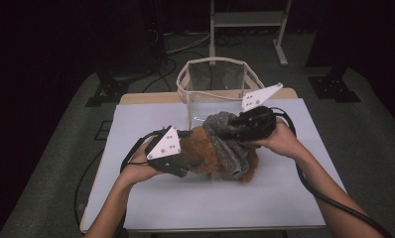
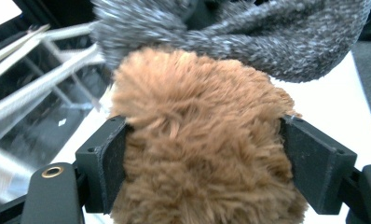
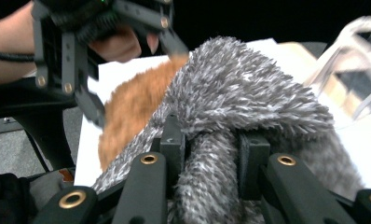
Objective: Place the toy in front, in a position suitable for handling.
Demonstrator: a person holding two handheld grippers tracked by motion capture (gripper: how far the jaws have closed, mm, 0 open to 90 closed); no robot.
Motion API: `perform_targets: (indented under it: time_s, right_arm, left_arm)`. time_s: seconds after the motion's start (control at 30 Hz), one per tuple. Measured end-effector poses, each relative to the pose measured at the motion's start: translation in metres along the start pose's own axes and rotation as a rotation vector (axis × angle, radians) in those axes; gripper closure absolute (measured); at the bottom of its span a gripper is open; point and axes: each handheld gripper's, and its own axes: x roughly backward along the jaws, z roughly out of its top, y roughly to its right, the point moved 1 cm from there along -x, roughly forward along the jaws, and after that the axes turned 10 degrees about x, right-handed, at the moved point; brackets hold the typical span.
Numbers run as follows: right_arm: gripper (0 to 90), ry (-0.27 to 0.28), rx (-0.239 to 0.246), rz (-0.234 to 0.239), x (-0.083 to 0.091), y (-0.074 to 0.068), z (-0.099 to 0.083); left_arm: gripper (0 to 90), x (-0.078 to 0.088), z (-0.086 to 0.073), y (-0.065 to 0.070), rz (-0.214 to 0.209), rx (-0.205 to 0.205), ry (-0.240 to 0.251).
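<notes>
Right now two fuzzy fabric pieces sit bunched mid-table: a brown shaggy plush piece [image 1: 210, 156], long soft pile, rounded lump shape, and a grey speckled fleece piece [image 1: 230, 141], shorter nubby pile, draped over the brown one's far side and hanging down its front. Table top [image 1: 151, 198] is flat, matte, pale. Behind it stands a mesh basket [image 1: 218, 79] with a cream rim, see-through walls.

Left hand [image 1: 136, 171] comes in low, wrist angled inward; left gripper [image 2: 204, 163] points toward the middle, grey three-cornered plate on top. Its jaws straddle the brown plush, pads touching fur on both sides, grasping it. Right hand [image 1: 280, 141] reaches in from the right, palm over the body of the right gripper [image 3: 210, 163], pointed left and down. Its jaws are clenched on a fold of the grey fleece, which bulges up just beyond them. Both grippers sit close together, the cloth bundle between them.
</notes>
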Motion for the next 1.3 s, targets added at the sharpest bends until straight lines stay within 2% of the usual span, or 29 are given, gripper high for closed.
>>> perform_targets:
  time_s: [0.2,0.3,0.37,0.43,0.47,0.6,0.7,0.8,0.97,1.07,1.1,1.23,1.3]
  right_arm:
    - [68.2,-0.021,-0.054,0.012,-0.029,0.0,-0.035]
    - [68.2,-0.003,-0.072,0.015,-0.034,-0.002,-0.049]
    - [67.9,0.004,-0.077,-0.001,-0.034,-0.003,-0.054]
    - [67.6,-0.013,-0.075,-0.027,-0.033,-0.004,-0.061]
    - [67.6,-0.023,-0.088,-0.031,-0.034,-0.004,-0.066]
    - [67.5,-0.022,-0.104,-0.035,-0.042,-0.002,-0.073]
    - [67.5,-0.015,-0.109,-0.042,-0.044,-0.002,-0.073]
    - [67.4,-0.011,-0.115,-0.043,-0.043,-0.002,-0.075]
    - [67.4,-0.01,-0.115,-0.044,-0.043,-0.002,-0.076]
    - [67.4,-0.004,-0.121,-0.043,-0.042,-0.002,-0.078]
    - [67.4,-0.002,-0.124,-0.042,-0.042,-0.002,-0.079]
    - [67.3,-0.004,-0.126,-0.04,-0.041,-0.002,-0.08]
    - [67.3,-0.002,-0.128,-0.039,-0.042,-0.002,-0.08]
  left_arm:
    - [21.9,0.014,-0.038,-0.009,0.04,0.079,-0.036]
    - [22.0,0.02,-0.057,-0.012,0.058,0.11,-0.058]
    - [22.0,0.023,-0.064,-0.014,0.07,0.133,-0.074]
    - [21.8,0.032,-0.072,-0.017,0.1,0.155,-0.073]
    - [21.7,0.035,-0.073,-0.018,0.108,0.16,-0.069]
    - [20.1,0.037,-0.07,-0.015,0.129,0.137,-0.065]
    - [19.8,0.038,-0.065,-0.015,0.134,0.122,-0.033]
    - [19.9,0.04,-0.059,-0.016,0.128,0.114,-0.005]
    - [18.6,0.036,-0.053,-0.012,0.113,0.08,-0.011]
    - [18.6,0.039,-0.052,-0.015,0.074,0.106,0.028]
    - [18.6,0.04,-0.051,-0.015,0.073,0.107,0.033]
    - [17.7,0.041,-0.049,-0.015,0.072,0.082,0.037]
    - [17.7,0.041,-0.048,-0.014,0.06,0.085,0.049]
